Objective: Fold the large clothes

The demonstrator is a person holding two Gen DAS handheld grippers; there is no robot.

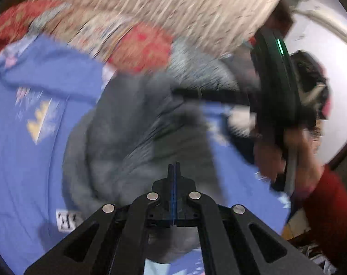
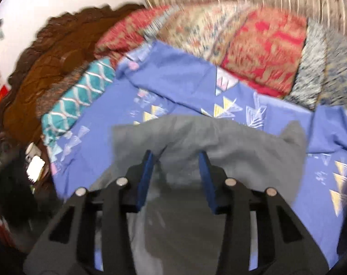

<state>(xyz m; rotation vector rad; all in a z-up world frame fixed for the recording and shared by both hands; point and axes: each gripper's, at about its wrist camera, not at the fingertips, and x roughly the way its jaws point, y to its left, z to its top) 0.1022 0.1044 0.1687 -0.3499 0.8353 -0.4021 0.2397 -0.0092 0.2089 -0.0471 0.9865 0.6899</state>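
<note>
A large grey garment (image 1: 127,137) lies crumpled on a blue patterned bedsheet (image 1: 24,160). My left gripper (image 1: 174,167) is shut above the grey cloth; whether it pinches any fabric is hidden by blur. In the right wrist view the grey garment (image 2: 219,142) spreads over the blue sheet (image 2: 173,84). My right gripper (image 2: 176,155) is open, its blue pads (image 2: 145,174) on either side of a raised fold of the grey cloth. The right gripper's body and the holding hand (image 1: 288,149) show at the right of the left wrist view.
Red and beige patterned pillows (image 2: 253,45) and a grey fuzzy cushion (image 2: 315,68) lie at the head of the bed. A teal patterned cloth (image 2: 77,100) and a brown carved headboard (image 2: 47,68) are at the left. A striped curtain (image 1: 173,4) hangs behind.
</note>
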